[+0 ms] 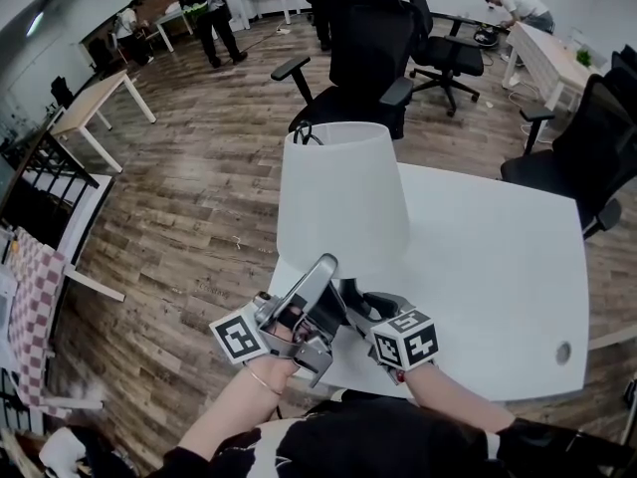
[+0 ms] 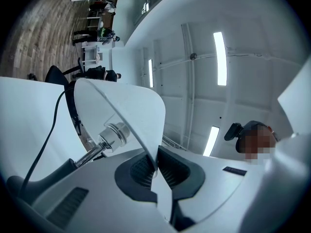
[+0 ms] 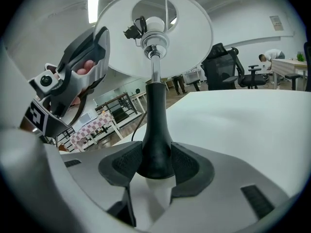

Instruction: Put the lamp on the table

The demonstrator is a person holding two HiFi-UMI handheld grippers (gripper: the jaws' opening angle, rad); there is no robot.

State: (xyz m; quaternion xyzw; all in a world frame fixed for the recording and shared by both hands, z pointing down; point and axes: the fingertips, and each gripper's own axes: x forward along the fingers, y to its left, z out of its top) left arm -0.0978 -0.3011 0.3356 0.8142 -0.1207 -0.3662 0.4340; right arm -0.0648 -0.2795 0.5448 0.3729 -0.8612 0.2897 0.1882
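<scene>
Saw a white rounded-corner table (image 1: 498,267) on brown wood-plank flooring (image 1: 199,187), black office chairs (image 1: 363,48) beyond it. Held the white-shaded, black-stemmed lamp (image 1: 343,202) upright at the table's near edge; pinched its shade rim tight in the left gripper (image 2: 156,169), clamped its stem in the right gripper (image 3: 155,166).

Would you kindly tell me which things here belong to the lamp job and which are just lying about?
Job: lamp, white table, left gripper shut on the shade rim, right gripper shut on the stem.
Lying about: office chairs, wooden desk, checked cloth.
</scene>
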